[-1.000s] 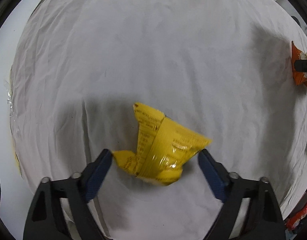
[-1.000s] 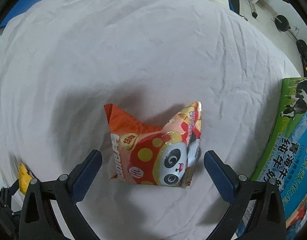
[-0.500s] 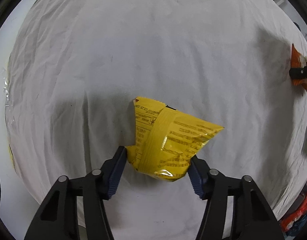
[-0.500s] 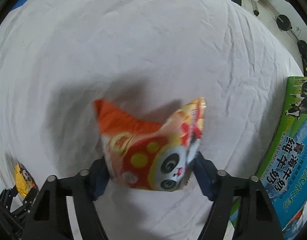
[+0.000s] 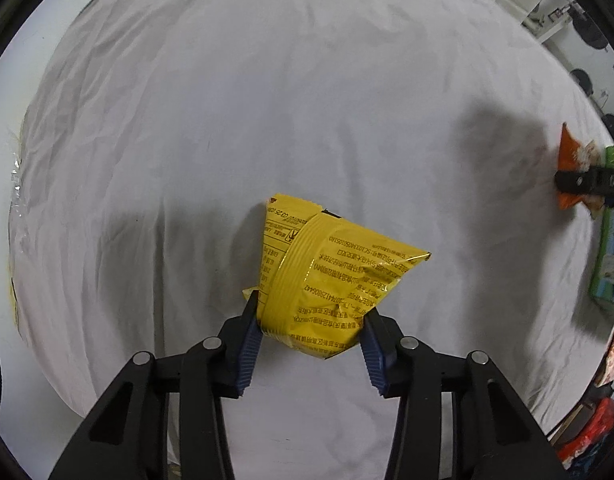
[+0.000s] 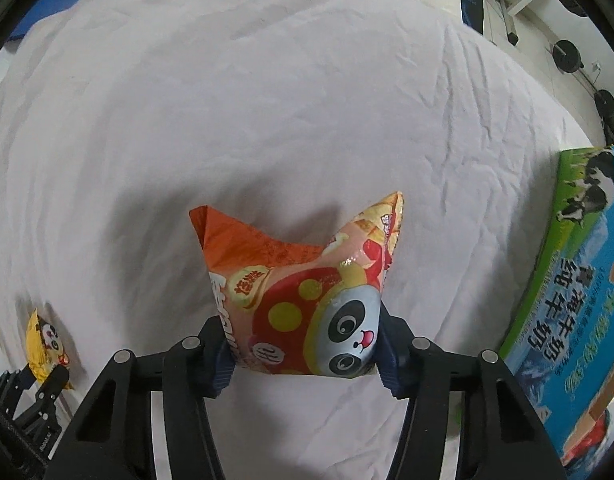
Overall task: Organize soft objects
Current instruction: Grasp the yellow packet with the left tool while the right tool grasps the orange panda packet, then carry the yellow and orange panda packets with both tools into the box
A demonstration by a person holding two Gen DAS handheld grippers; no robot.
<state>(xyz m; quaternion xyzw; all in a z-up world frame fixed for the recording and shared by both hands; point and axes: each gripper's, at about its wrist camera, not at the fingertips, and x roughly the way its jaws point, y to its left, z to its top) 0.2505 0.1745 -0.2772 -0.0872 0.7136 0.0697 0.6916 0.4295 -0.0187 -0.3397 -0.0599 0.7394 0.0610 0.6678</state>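
Observation:
A yellow snack bag point(image 5: 327, 284) with printed text hangs just above the white sheet, and my left gripper point(image 5: 309, 330) is shut on its lower part, the blue pads squeezing both sides. An orange snack bag with a panda face point(image 6: 303, 296) sits between the fingers of my right gripper point(image 6: 303, 352); those jaws are still closing and the pads press into the bag's sides. The yellow bag point(image 6: 45, 340) and left gripper show small at the right wrist view's lower left. The orange bag point(image 5: 573, 172) appears at the left wrist view's right edge.
A wrinkled white sheet point(image 5: 307, 100) covers the bed. A green and blue milk carton box point(image 6: 575, 300) stands at the right, close to the orange bag. Red and orange packets point(image 5: 599, 420) lie off the sheet's lower right corner. Exercise weights point(image 6: 567, 56) sit on the floor beyond.
Both grippers closed from wide open onto their bags. The left one has lifted the yellow bag off the sheet; the orange bag has crumpled between the right pads.

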